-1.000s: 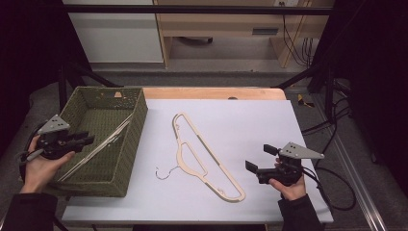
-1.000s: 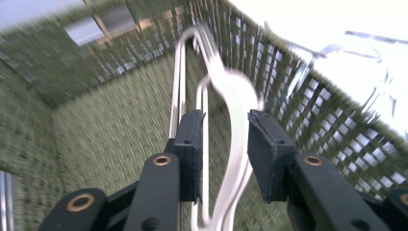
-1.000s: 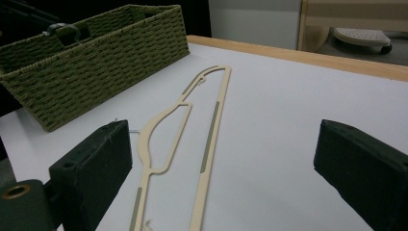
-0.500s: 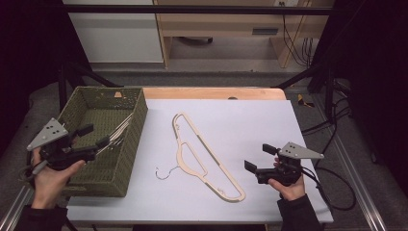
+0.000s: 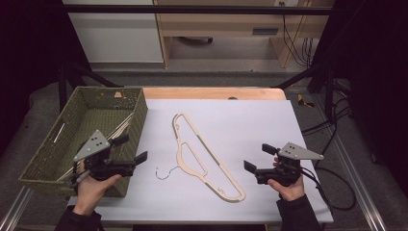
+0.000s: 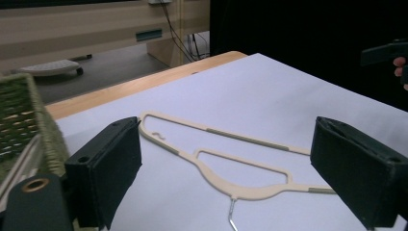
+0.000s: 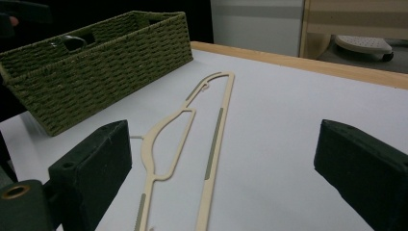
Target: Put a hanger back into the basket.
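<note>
A cream plastic hanger (image 5: 180, 155) with a wire hook lies flat and slantwise on the middle of the white table. My left gripper (image 5: 132, 148) is open at the front right corner of the green woven basket (image 5: 140, 111) and faces the hanger (image 6: 255, 193), nothing between its pads. My right gripper (image 5: 258, 157) is open and low over the table to the right of the hanger's lower end, also holding nothing. Along its jaws the hanger (image 7: 214, 139) stretches away towards the basket (image 7: 110, 72). Pale hanger-like pieces (image 5: 121, 129) lean inside the basket.
The white table top (image 5: 250, 120) has a wooden strip (image 5: 211, 92) along its far edge. Cables (image 5: 332, 125) trail on the floor to the right. A pale cabinet (image 5: 115, 29) and a wooden desk stand behind the table.
My left gripper has swung from over the basket's left side to its front right corner and now points at the hanger. The right gripper and the hanger have stayed put.
</note>
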Tool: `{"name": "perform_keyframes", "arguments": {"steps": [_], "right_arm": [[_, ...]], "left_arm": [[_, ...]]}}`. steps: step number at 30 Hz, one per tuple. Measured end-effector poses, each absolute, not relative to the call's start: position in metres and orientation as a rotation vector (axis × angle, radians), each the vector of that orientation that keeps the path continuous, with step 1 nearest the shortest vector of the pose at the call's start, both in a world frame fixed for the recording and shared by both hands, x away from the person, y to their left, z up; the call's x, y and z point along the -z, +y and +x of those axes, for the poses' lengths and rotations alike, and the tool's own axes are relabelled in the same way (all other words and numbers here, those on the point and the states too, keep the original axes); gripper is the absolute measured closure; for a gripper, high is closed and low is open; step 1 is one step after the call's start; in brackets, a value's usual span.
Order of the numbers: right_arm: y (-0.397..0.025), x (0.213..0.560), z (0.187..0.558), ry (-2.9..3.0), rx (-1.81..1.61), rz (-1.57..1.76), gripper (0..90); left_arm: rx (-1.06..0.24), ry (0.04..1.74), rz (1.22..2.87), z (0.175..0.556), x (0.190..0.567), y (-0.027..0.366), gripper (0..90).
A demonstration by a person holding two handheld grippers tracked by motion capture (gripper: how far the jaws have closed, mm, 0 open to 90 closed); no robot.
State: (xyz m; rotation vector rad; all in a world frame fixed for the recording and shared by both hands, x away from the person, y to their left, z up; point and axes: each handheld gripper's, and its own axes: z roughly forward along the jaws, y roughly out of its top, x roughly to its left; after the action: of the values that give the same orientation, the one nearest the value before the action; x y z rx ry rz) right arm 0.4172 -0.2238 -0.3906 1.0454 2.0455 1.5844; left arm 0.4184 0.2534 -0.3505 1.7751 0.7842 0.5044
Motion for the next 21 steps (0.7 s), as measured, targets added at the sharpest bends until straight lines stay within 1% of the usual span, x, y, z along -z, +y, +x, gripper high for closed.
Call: {"name": "perform_keyframes", "arguments": {"steps": [3, 4, 5, 14, 21], "right_arm": [[-0.223, 0.391, 0.417, 2.047, -1.581, 1.044, 6.4], [-0.223, 0.392, 0.417, 2.055, -1.576, 1.036, 6.3], [-0.223, 0.392, 0.417, 2.055, -1.576, 1.036, 6.3], [-0.219, 0.395, 0.417, 2.067, -1.568, 1.042, 6.2], [-0.216, 0.397, 0.419, 2.074, -1.568, 1.035, 6.2]], "left_arm": [[-0.499, 0.779, 1.79, 0.42, 0.357, 0.247, 11.1], [-0.471, 0.778, 1.796, 0.423, 0.364, 0.241, 11.6], [-0.471, 0.778, 1.796, 0.423, 0.364, 0.241, 11.7], [-0.412, 0.789, 1.896, 0.432, 0.393, 0.211, 13.1], [-0.385, 0.8, 1.954, 0.44, 0.41, 0.197, 13.5]]}}
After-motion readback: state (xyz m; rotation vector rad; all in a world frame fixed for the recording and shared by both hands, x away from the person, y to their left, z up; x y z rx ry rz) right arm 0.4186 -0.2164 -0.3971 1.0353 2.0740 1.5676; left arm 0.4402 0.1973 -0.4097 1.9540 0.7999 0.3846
